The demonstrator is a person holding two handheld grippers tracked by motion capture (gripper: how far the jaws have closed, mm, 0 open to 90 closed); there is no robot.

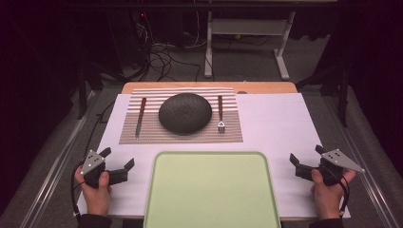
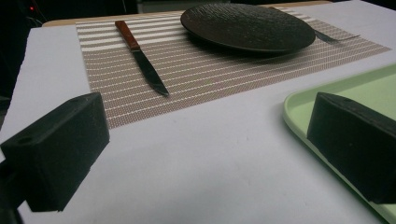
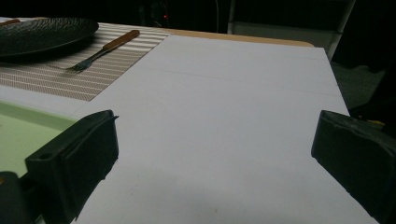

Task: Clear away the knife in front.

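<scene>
Left gripper, jaws spread and empty, rests at the tray's 9 o'clock, aimed toward the knife, which lies at 9 o'clock of the dark plate on the striped placemat. The green tray lies bare at centre, presumably to receive the setting. The fork lies at the plate's 3 o'clock. Right gripper, jaws likewise spread and empty, waits at the tray's 3 o'clock. Nothing obstructs either reach.
</scene>
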